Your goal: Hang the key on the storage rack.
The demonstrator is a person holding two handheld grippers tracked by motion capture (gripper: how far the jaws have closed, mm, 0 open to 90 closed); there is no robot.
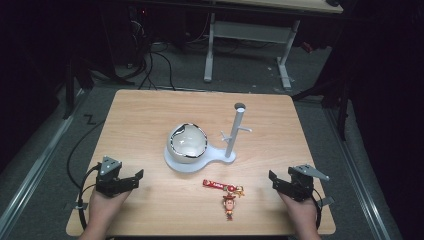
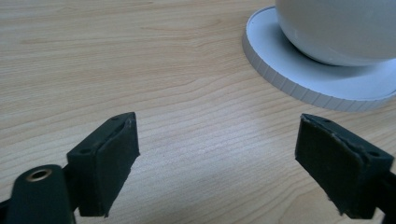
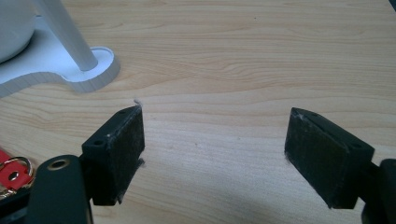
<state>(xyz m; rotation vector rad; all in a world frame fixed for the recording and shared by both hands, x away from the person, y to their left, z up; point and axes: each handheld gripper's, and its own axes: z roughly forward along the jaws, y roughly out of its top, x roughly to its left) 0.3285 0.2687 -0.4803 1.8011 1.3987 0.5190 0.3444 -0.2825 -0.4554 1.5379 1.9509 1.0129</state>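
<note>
A: Where is the key ring (image 1: pixel 226 192) now?

B: It lies flat on the table (image 1: pixel 145 117), near the front edge and a little right of the middle, between the two pairs of tongs. The right tongs (image 1: pixel 274 180) are the nearer ones to it.

A: Which way does it point?

B: It bends in two parts. The red strap (image 1: pixel 213 184) runs left to right along the front edge. From its right end the small doll (image 1: pixel 229 203) hangs toward the front edge, head away from the person and feet toward the person.

A: Is anything done already?

B: I judge nothing yet. The key ring is not lifted, and the pegs of the white stand (image 1: pixel 234 132) are bare. The bowl (image 1: pixel 186 143) sits on the round part of the stand's base, just behind the key ring.

A: And the tongs?

B: Both are wide apart and hold nothing. The left tongs (image 1: pixel 139 176) rest near the front left corner, the right ones near the front right corner, both aimed inward. The pickup and the hanging are probably all left to do.
</note>
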